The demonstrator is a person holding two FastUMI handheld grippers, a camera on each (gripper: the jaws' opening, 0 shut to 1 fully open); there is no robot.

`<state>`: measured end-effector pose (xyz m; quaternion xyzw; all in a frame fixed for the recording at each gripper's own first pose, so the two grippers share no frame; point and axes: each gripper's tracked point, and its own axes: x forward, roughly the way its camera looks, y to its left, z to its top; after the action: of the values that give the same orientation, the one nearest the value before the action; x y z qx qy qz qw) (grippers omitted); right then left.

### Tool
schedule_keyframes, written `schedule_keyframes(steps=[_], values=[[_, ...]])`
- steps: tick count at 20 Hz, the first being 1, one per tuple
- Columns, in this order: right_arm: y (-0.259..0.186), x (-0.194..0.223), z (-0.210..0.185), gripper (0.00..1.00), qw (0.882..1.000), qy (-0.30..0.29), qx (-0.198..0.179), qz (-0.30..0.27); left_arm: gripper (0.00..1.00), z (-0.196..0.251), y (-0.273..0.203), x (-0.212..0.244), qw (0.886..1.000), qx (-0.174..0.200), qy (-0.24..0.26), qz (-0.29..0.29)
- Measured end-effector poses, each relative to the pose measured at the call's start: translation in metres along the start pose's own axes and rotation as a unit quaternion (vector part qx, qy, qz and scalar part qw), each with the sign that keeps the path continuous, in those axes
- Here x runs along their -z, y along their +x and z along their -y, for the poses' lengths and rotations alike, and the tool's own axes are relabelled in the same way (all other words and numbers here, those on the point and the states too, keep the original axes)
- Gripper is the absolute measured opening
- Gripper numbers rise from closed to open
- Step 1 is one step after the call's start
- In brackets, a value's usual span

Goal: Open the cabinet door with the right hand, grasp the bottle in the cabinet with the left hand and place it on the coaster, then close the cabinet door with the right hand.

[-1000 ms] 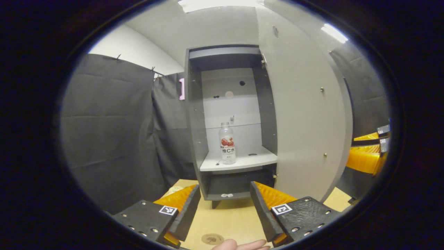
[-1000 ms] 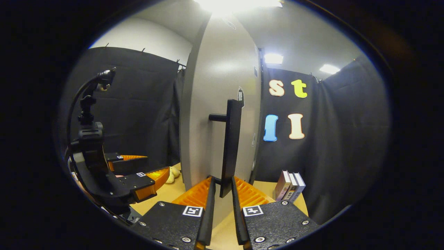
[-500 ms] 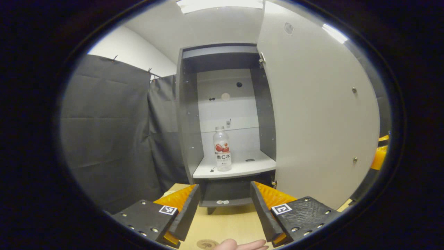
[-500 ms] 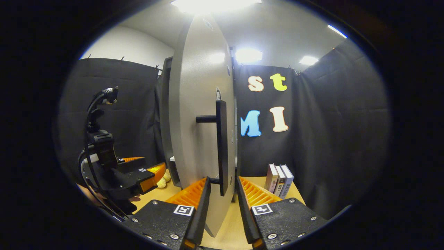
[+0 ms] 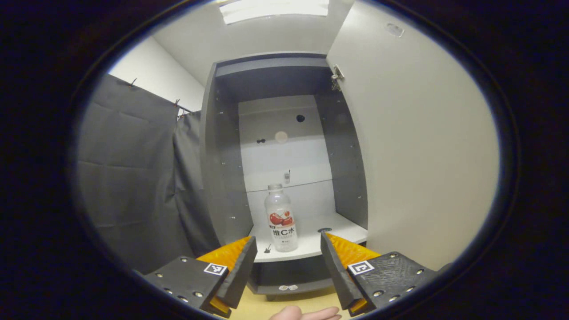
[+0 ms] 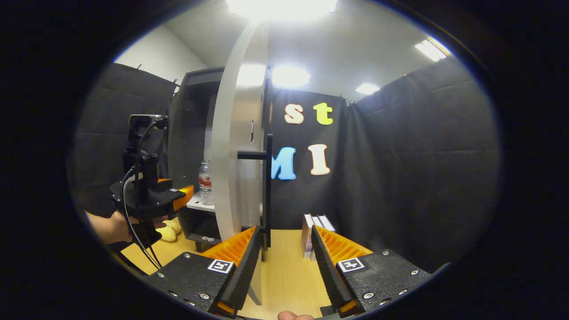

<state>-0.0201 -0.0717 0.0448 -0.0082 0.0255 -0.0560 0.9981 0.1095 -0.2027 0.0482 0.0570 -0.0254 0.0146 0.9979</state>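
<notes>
A recording booth staged as a bit of a home.

Black cloth [image 6: 422,169] hangs as walls around a wooden table [image 6: 289,275], with white room wall [image 5: 155,75] and ceiling lights [image 6: 289,76] showing above it. On the table stand a grey cabinet [image 5: 222,178], a few books [image 6: 314,229], and what may be a soft toy [image 6: 169,231], too small to tell.
</notes>
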Motion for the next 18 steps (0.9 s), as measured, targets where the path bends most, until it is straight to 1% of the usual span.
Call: schedule_keyframes(steps=[1,2,5,6,7,9,10,12,13,14,16,17,18], values=[[0.000,0.001,0.002,0.71,1.000,0.007,0.007,0.000,0.78,-0.006,0.015,0.008,1.000,-0.003,0.006,-0.002],[0.000,0.004,0.000,0.71,1.000,0.015,0.011,-0.004,0.82,-0.010,0.029,0.014,1.000,-0.004,0.005,-0.005],[-0.001,0.011,0.000,0.86,0.999,0.022,0.026,-0.011,0.83,-0.020,0.068,0.027,1.000,-0.009,0.001,-0.009],[-0.002,0.011,0.004,0.87,0.999,0.020,0.038,-0.007,0.85,-0.023,0.080,0.030,1.000,-0.011,0.001,-0.010],[-0.001,0.011,0.008,0.87,0.999,0.020,0.046,-0.003,0.83,-0.024,0.092,0.036,1.000,-0.008,0.000,-0.011],[0.000,0.015,0.006,0.87,0.998,0.030,0.053,-0.004,0.83,-0.023,0.112,0.046,1.000,-0.002,-0.001,-0.016],[-0.001,0.015,0.004,0.85,0.998,0.035,0.055,-0.006,0.83,-0.021,0.122,0.050,1.000,0.000,0.000,-0.017],[-0.002,0.015,0.007,0.87,0.997,0.035,0.066,-0.004,0.83,-0.019,0.144,0.060,1.000,0.003,0.008,-0.016],[-0.003,0.015,0.007,0.87,0.997,0.039,0.070,-0.005,0.87,-0.019,0.152,0.064,1.000,0.003,0.013,-0.015],[-0.003,0.016,0.007,0.85,0.996,0.043,0.075,-0.006,0.82,-0.018,0.162,0.067,1.000,0.003,0.012,-0.013],[-0.004,0.018,0.006,0.85,0.995,0.053,0.085,-0.007,0.82,-0.013,0.177,0.075,1.000,0.011,0.004,-0.015],[-0.005,0.018,0.007,0.87,0.994,0.056,0.091,-0.007,0.82,-0.012,0.184,0.079,1.000,0.014,0.001,-0.017],[-0.005,0.019,0.007,0.84,0.994,0.057,0.095,-0.007,0.83,-0.010,0.189,0.080,1.000,0.019,-0.006,-0.015]])
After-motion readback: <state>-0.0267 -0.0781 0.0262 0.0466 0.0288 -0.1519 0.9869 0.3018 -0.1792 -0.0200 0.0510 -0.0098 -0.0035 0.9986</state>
